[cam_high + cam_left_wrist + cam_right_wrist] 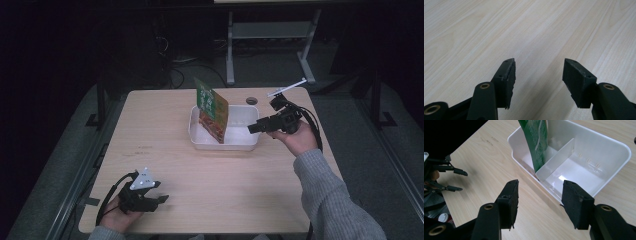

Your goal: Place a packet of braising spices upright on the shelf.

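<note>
A white plastic bin (242, 136) stands at the table's far middle, split by a divider (556, 162). A green and red packet (212, 111) stands upright and tilted in its left compartment (536, 142); the right compartment (584, 172) is bare. My right gripper (251, 128) hovers just to the right of the bin, jaws open and aimed at the bin's near wall (540, 195), nothing between them. My left gripper (164, 191) rests near the table's front left corner, open over bare wood (539, 72). It also shows far off in the right gripper view (461, 180).
The light wood table (200, 200) has open surface between the bin and the front edge. A small round grommet (252, 101) sits behind the bin. A grey desk frame (270, 30) stands on the dark floor beyond the far edge.
</note>
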A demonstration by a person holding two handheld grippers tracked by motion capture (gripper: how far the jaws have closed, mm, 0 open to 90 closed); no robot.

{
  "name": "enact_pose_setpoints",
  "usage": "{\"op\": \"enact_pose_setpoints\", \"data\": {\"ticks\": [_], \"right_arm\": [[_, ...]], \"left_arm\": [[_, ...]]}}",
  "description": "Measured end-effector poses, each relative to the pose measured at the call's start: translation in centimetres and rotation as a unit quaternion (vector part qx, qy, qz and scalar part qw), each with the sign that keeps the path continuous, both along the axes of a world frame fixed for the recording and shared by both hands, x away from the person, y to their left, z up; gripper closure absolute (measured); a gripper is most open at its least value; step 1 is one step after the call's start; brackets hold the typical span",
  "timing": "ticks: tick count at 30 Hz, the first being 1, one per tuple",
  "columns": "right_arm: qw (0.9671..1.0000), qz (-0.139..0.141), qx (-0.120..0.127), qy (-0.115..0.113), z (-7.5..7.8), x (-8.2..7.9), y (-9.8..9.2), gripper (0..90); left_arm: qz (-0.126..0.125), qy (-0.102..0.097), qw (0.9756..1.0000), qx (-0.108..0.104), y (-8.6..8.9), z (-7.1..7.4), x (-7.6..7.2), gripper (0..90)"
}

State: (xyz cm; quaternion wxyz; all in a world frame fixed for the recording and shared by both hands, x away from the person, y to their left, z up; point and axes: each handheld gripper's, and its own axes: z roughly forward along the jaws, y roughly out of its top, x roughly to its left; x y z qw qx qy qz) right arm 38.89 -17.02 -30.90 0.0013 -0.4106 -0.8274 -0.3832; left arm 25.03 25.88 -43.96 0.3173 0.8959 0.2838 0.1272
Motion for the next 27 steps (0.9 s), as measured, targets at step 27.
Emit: {"op": "enact_pose_setpoints", "data": {"ticks": [27], "right_arm": [[0.9997, -0.009, 0.012, 0.016, -3.1, -2.6, -3.0, 45.2]], "left_arm": [[0.002, 0.0, 1.0, 0.0, 0.0, 0.0, 0.0, 42.7]]}}
